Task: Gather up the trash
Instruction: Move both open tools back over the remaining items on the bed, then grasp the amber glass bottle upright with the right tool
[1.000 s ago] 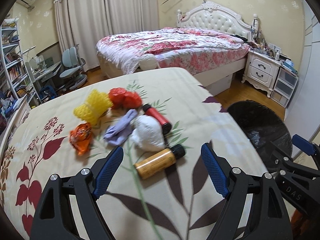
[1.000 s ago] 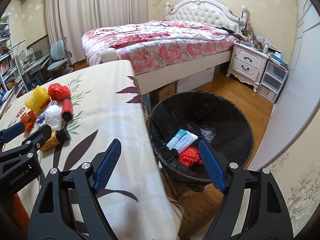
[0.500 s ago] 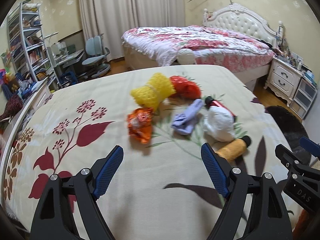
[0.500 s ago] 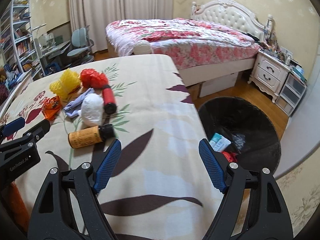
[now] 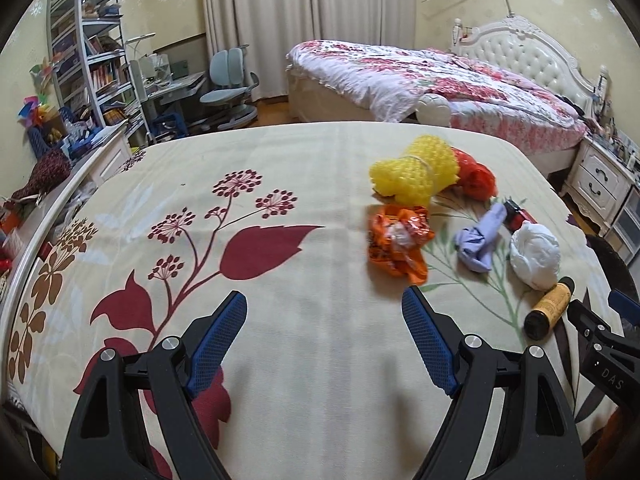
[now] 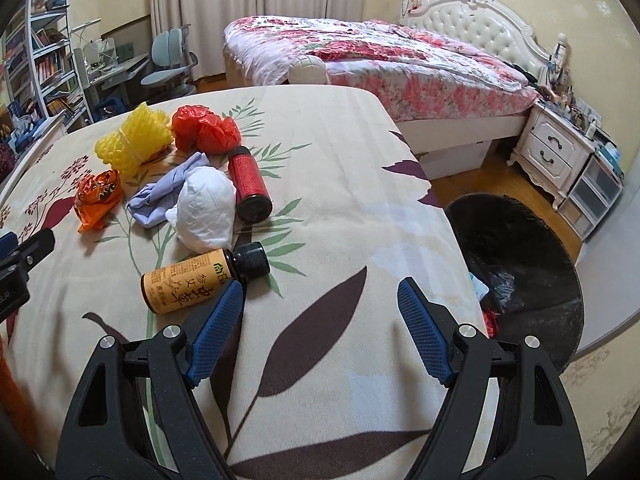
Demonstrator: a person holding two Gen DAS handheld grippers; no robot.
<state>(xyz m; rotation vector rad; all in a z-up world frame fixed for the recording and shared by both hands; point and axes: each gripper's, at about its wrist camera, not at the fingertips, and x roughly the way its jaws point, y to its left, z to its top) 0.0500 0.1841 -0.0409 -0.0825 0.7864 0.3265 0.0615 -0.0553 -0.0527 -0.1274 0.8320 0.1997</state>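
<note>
Hovering wide open and empty, left tool and right tool flank the orange bottle.

We see the bin partly hidden behind the table's right edge, its contents mostly out of sight, and the yellow bottle's label too small to read.

Counter cloth: cream, dark red flowers, green and brown leaves. Foam net: yellow. Bag: red. Wrapper: orange. Cloth: lavender. Wad: white. Can: red. Bottle: amber, black cap. Bin: black. Tongs' pads: blue.
</note>
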